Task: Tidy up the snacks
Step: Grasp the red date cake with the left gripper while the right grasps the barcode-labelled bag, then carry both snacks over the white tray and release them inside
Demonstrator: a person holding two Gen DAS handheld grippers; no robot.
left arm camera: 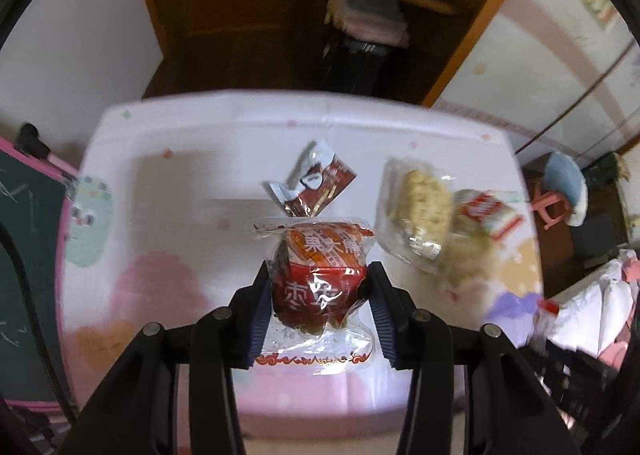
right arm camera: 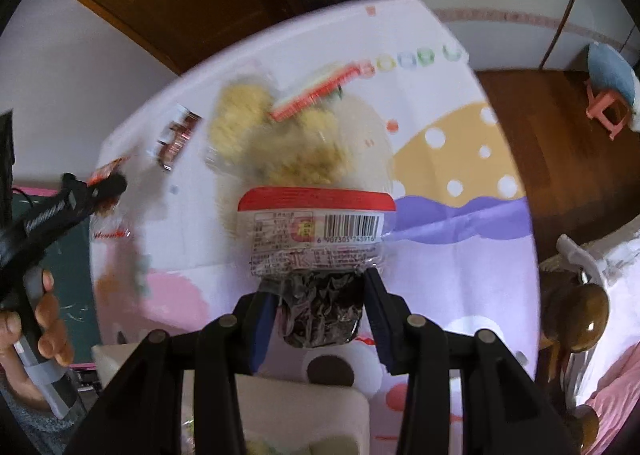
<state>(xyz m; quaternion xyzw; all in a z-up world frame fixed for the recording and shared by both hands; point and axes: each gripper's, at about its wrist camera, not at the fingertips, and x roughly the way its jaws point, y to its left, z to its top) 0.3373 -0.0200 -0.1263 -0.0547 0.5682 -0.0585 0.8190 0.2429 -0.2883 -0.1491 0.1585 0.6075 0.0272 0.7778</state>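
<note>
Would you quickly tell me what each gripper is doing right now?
Left gripper: shut on the red date snack packet.
Right gripper: shut on the barcoded snack packet.

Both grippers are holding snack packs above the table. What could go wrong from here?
1. The left gripper pinches the red date snack pack through loose, crinkly film; it could slip out.
2. The right gripper grips only the dark lower end of its barcoded snack pack, so the red-edged top may swing or pull free.
3. Loose cracker packs and a brown wrapper lie below on the table; a drop could scatter them.
</note>
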